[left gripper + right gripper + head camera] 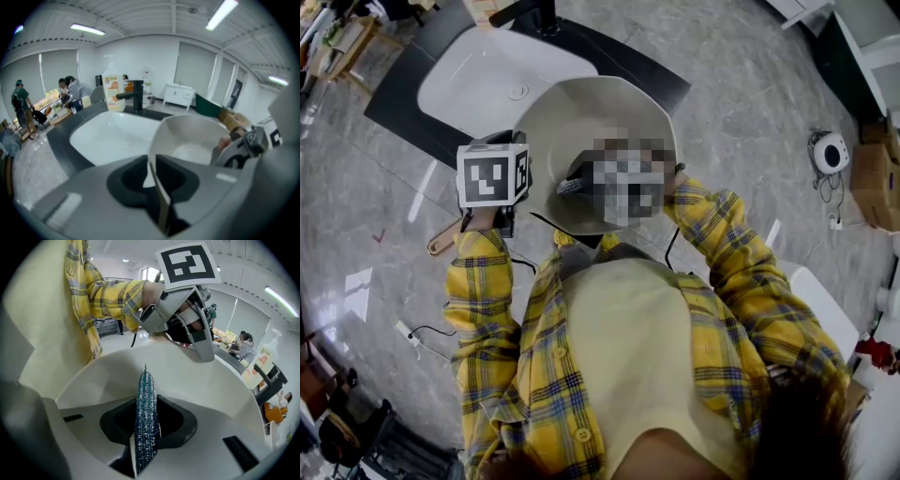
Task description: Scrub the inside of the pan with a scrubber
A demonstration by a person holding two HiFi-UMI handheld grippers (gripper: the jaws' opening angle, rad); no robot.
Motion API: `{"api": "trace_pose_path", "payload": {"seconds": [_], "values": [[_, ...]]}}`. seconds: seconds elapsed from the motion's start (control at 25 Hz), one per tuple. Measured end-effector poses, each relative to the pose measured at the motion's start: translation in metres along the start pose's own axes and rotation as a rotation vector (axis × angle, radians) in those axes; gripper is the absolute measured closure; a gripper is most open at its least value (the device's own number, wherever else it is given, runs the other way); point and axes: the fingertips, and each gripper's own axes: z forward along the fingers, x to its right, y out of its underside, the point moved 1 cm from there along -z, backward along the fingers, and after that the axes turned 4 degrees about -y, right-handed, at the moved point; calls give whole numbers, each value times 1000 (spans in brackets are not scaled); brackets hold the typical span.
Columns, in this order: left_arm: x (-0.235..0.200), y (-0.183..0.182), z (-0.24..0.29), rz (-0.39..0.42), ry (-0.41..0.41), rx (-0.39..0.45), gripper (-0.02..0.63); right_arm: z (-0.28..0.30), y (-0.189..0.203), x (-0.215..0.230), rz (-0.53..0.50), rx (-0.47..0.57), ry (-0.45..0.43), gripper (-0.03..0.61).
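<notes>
The cream faceted pan (609,117) hangs tilted over the white sink (478,84), its mouth facing up toward you. Your left gripper (152,176) has its jaws nearly closed, pinching only the thin rim, so hard scrubbing could swing the pan loose. Your right gripper (146,427) clamps the blue glittery scrubber (145,399) edge-on. Its long axis points out along the jaws at the pan's inner wall.
</notes>
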Motion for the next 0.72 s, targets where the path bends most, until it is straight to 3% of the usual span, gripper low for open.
{"api": "trace_pose_path", "payload": {"seconds": [0.24,0.4,0.52,0.72], "values": [[0,1,0,0,-3,-1,555,-5,4,-19,28,-10,-154,494],[0,1,0,0,-2,0,555,-12,10,-24,42,-35,-202,494],[0,1,0,0,-2,-1,555,-18,12,-11,42,-33,-128,494],[0,1,0,0,-4,-1,555,-35,20,34,32,-31,139,494]]}}
